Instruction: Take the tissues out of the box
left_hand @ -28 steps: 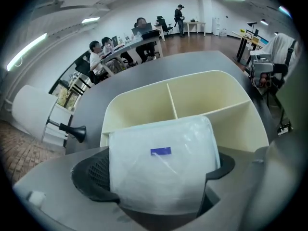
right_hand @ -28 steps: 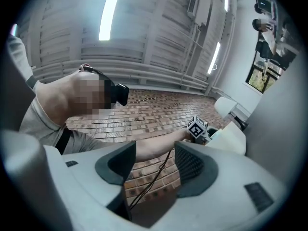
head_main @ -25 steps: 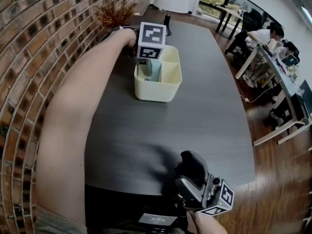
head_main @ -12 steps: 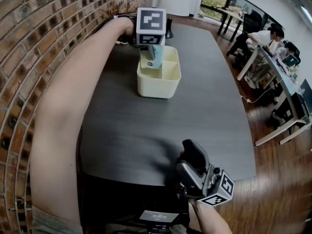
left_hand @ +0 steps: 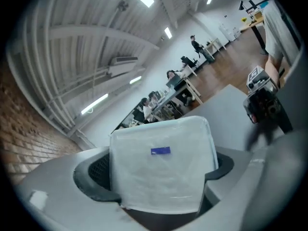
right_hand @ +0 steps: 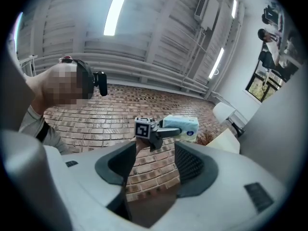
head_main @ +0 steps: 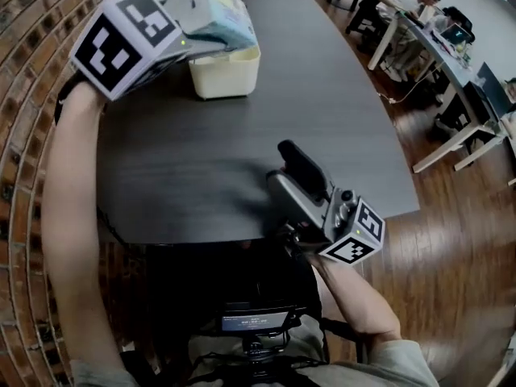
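Observation:
A soft pack of tissues [head_main: 216, 8], pale blue and white in clear wrap, hangs high above the table's left side, clear of the cream box [head_main: 226, 77]. My left gripper [head_main: 205, 22] is shut on it. In the left gripper view the tissue pack [left_hand: 161, 165] fills the gap between the dark pads [left_hand: 94, 174]. My right gripper [head_main: 297, 161] hovers over the table's near edge, open with nothing in it. Between the spread jaws of the right gripper [right_hand: 153, 162] only brick wall shows, and farther off the tissue pack [right_hand: 182, 125] in the left gripper.
The dark table [head_main: 322, 95] runs away from me, with the cream box at its far left by the brick wall [head_main: 32, 47]. People sit at white desks [head_main: 427, 31] to the right, across a wooden floor [head_main: 459, 240].
The left gripper has lifted the tissue pack out of the cream box's left compartment and carried it up and toward me. The right gripper has stayed near the table's front edge.

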Available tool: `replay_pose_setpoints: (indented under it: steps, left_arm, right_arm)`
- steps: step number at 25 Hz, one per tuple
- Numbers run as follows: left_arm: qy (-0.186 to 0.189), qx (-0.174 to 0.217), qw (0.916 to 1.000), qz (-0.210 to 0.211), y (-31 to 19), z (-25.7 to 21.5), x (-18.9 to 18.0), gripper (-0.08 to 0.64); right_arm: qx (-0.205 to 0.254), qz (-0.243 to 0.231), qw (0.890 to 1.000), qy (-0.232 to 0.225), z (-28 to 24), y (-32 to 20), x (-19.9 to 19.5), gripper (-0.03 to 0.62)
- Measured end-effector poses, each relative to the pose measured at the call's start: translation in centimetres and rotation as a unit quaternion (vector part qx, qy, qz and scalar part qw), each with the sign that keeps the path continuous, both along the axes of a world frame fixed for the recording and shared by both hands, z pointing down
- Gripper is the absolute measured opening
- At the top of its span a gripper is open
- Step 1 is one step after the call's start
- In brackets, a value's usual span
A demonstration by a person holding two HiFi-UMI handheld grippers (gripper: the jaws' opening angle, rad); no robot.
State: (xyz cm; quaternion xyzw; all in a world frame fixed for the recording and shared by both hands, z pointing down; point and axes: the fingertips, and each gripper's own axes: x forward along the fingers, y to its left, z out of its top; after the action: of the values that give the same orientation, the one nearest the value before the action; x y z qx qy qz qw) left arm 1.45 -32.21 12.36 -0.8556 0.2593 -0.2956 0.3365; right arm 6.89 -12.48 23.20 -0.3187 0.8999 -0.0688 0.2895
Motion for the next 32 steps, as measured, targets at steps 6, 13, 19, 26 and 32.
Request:
replay_pose_setpoints:
  steps: [6,13,19,26,32]
  left_arm:
    - [0.171,-0.024,0.9850,0.001,8.5,5.5,-1.9,0.518]
    - [0.277,-0.077,0.9577,-0.023,11.8,8.9,-3.9,0.518]
    - [0.306,-0.087,0.9478,-0.025,14.4,8.5,-4.9,0.518]
    - [0.321,-0.090,0.9420,-0.035,15.5,9.3,-5.6,0.518]
    - [0.331,-0.102,0.9375,-0.033,16.8,10.6,-5.0,0.518]
  right_arm:
    - [0.018,-0.003,1.000,0.018,1.2,1.4,-0.6,0.265]
    - [0.011,-0.003,1.000,0.029,1.3,1.4,-1.0,0.264]
    - [0.021,-0.006,0.999,0.044,0.6,2.1,-2.0,0.264]
    - [0.029,-0.004,0.998,0.049,0.2,2.3,-1.8,0.264]
    - [0.028,-0.003,0.998,0.064,0.6,2.8,-1.4,0.264]
